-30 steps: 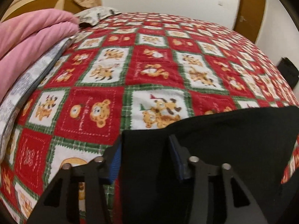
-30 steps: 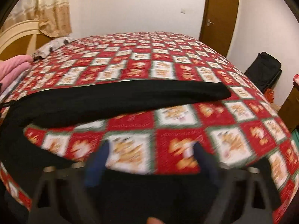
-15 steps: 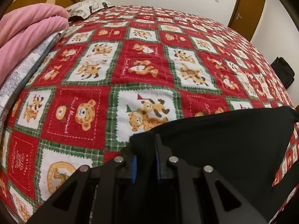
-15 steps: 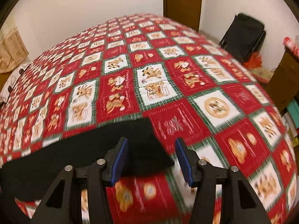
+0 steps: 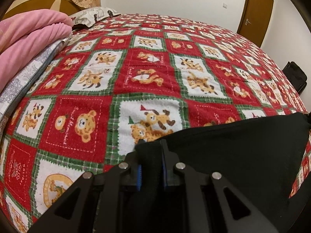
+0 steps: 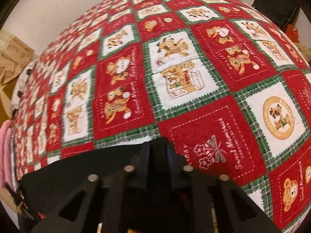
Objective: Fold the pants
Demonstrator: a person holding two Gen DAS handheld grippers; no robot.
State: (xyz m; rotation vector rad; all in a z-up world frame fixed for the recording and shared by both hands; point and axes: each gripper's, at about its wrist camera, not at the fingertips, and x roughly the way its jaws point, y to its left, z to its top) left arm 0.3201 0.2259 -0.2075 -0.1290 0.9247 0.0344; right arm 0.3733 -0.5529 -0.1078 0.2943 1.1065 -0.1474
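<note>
Covering the bed, a red, white and green patchwork quilt with teddy-bear squares fills both views. Rolled pink bedding lies at the upper left of the left wrist frame, with a brown wooden door at the upper right.

Black fabric pants spread across the lower right of that frame. At bottom centre, the left gripper has its 2 blue-padded fingers drawn close together, clamped on a corner of the pants.

From the right wrist, the pants occupy the lower left. At bottom centre the right gripper has its fingers nearly together, pinching another corner of the black cloth against the quilt.
</note>
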